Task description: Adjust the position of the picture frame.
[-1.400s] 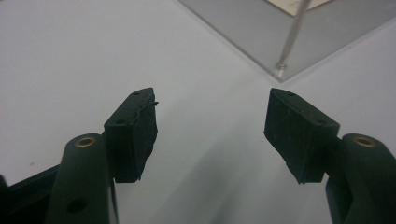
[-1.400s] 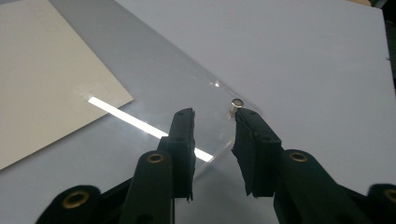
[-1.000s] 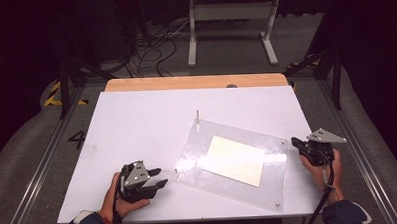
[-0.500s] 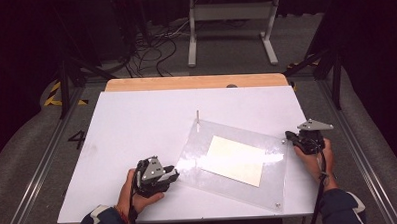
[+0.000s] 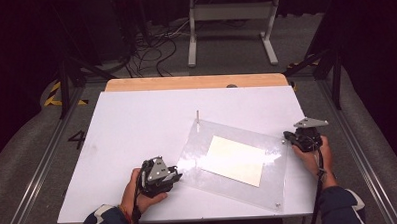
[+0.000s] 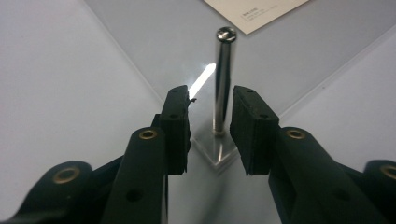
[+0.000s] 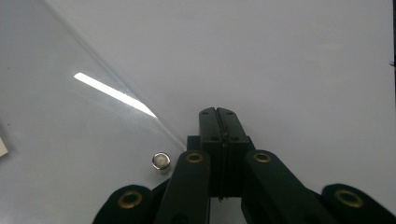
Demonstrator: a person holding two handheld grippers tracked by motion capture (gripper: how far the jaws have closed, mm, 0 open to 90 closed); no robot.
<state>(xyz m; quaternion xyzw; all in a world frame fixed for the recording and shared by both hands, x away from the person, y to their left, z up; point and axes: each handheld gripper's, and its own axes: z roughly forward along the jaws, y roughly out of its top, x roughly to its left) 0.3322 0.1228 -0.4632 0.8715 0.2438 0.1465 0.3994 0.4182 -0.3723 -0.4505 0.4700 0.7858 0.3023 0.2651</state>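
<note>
A clear acrylic plate [image 5: 269, 184] lies slantwise on the white table [image 5: 137, 124], with a cream sheet of paper [image 5: 235, 159] at its middle. My left gripper [image 5: 176, 174] is at the plate's left corner. Its jaws have just been closing, and in the left gripper view an upright metal post [image 6: 222, 79] on that corner stands between them [image 6: 210, 100], with a gap still showing on the left side. My right gripper [image 5: 289, 137] sits at the plate's right corner, shut and empty [image 7: 217, 112], beside a small metal stud [image 7: 161, 162].
A second thin post [image 5: 197, 117] rises from the plate's far corner and a small stud [image 5: 278, 205] marks the near right corner. A wooden strip [image 5: 195, 82] runs along the table's back edge. Behind it are cables and a white stand [image 5: 231, 21] on the floor.
My left gripper has slid right along the table up to the plate's left corner. My right gripper has shifted a little left, onto the plate's right corner.
</note>
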